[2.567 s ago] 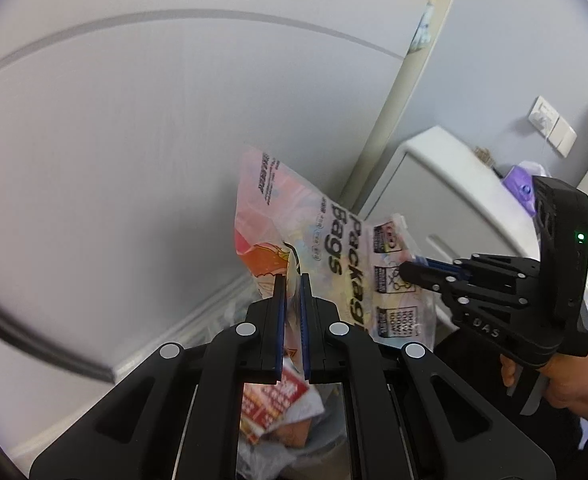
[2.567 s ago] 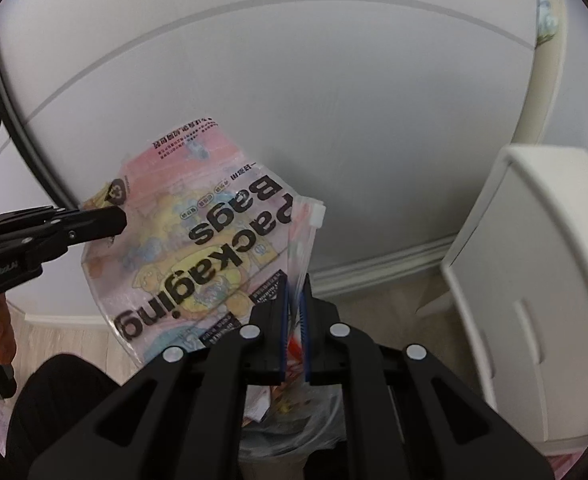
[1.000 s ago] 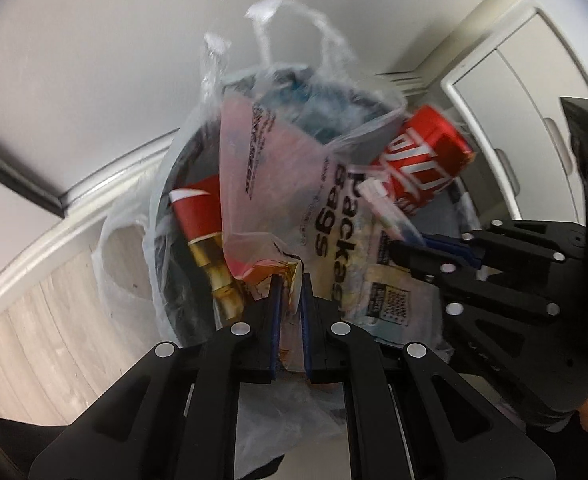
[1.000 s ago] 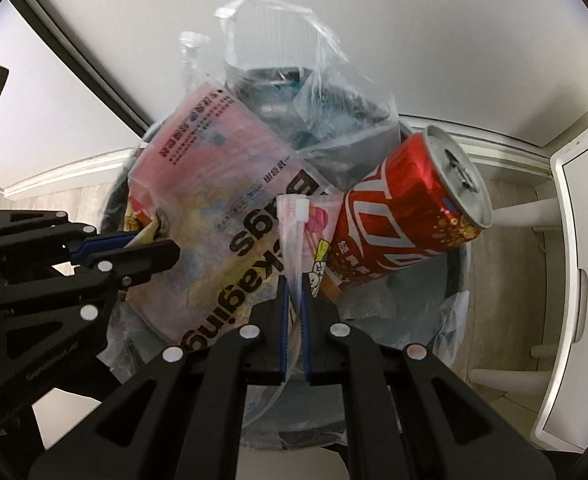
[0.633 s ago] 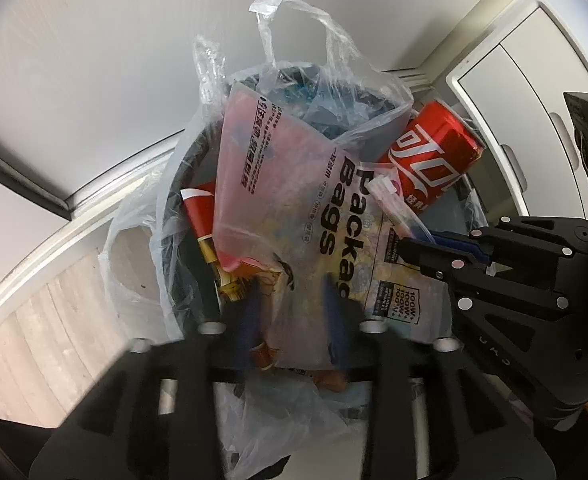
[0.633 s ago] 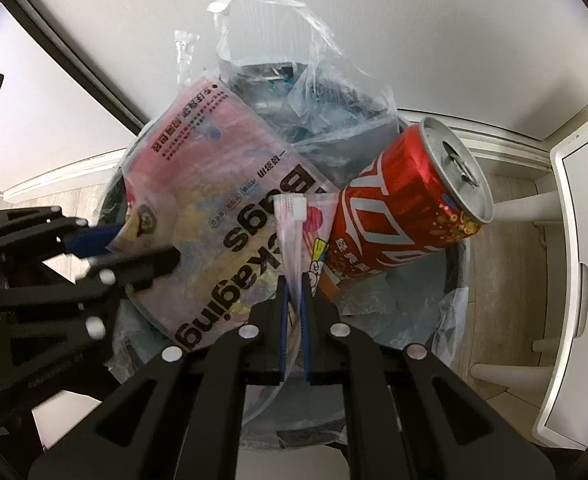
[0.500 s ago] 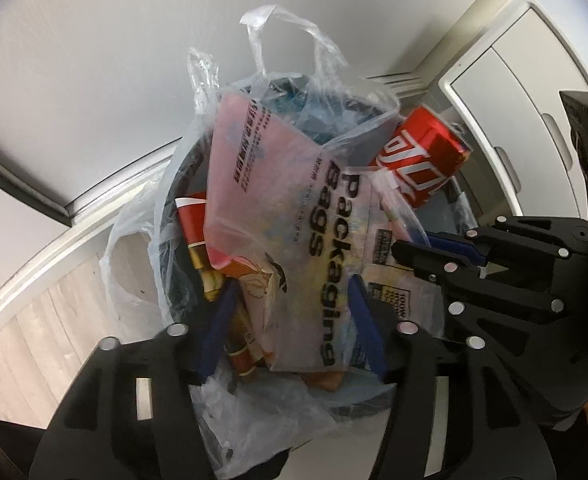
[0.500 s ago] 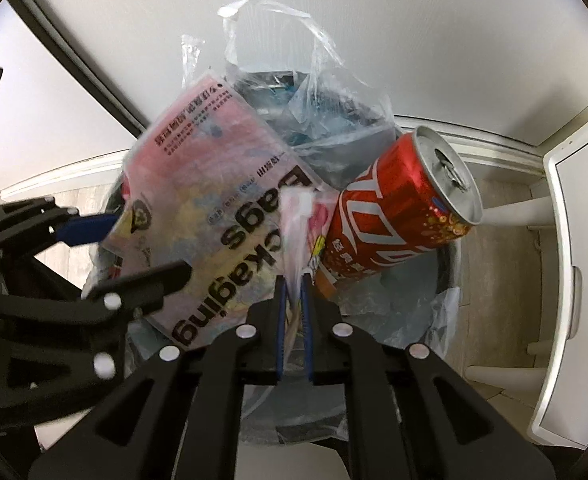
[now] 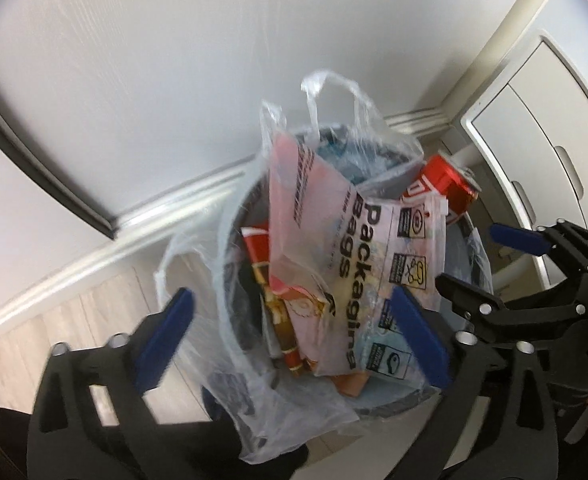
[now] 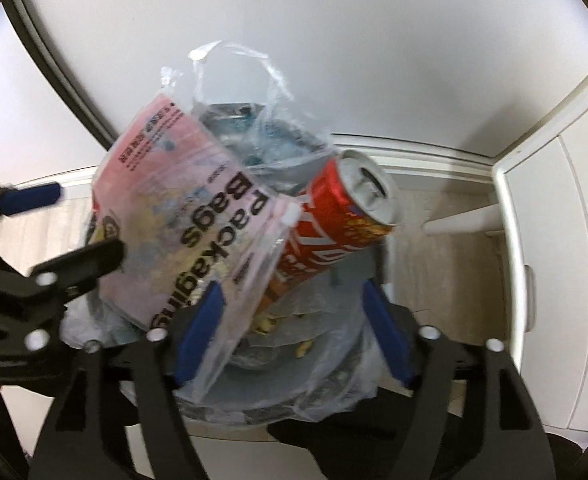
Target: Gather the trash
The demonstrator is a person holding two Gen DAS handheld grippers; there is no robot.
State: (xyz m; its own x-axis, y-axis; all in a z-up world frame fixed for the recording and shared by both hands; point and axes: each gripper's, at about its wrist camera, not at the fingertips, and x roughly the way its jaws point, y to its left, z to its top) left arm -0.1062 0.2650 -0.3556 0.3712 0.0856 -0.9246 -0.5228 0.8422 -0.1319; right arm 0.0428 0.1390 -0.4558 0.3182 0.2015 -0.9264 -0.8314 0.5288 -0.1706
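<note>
- Now the pink "Packaging Bags" pouch (image 9: pixel 358 276) is seen resting in the lined trash bin (image 9: pixel 234 240), propped on the rubbish already inside, so it stands tilted above the rim.
- Both grippers' jaws have just been opening: the left gripper (image 9: pixel 294 332) is spread wide, with the pouch lying between and beyond its blue pads, untouched.
- The right gripper (image 10: pixel 294 320) is likewise released; the pouch's clear edge is crossed by its left pad, but no pinch is seen.
- A red soda can (image 10: pixel 334 220) is wedged just beyond the right jaws, against the pouch.
- The drop is judged complete.
</note>
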